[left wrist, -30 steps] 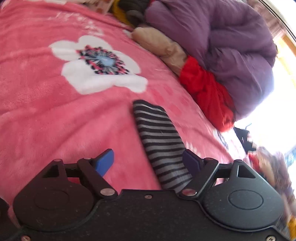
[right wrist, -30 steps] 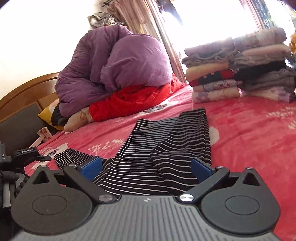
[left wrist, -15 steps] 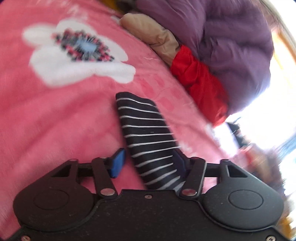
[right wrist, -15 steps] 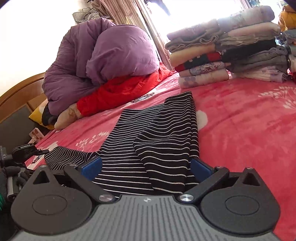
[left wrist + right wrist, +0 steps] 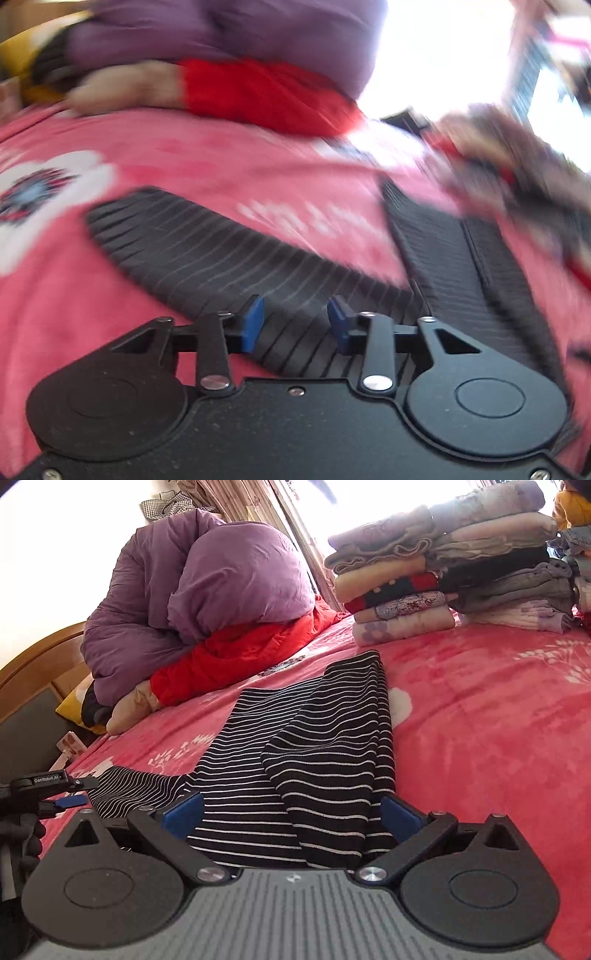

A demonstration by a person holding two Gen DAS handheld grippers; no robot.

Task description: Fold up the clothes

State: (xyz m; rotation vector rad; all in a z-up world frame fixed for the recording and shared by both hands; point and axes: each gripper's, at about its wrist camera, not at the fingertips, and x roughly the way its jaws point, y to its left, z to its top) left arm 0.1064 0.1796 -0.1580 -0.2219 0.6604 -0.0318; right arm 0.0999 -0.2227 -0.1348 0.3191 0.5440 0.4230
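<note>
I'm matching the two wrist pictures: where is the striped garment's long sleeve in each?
Left wrist: the striped sleeve runs from centre-left down to between the blue pads.
Right wrist: the sleeve lies lower left, beside the body of the garment.
Shared landmark: the red cloth under the purple duvet.

The left wrist view is smeared by motion: the pile of clothes [image 5: 517,162] at its right edge cannot be told apart. The striped garment [image 5: 295,775] runs under both claws' bodies, its near end hidden. The stack of folded clothes [image 5: 461,572] is cut off at the right.
</note>
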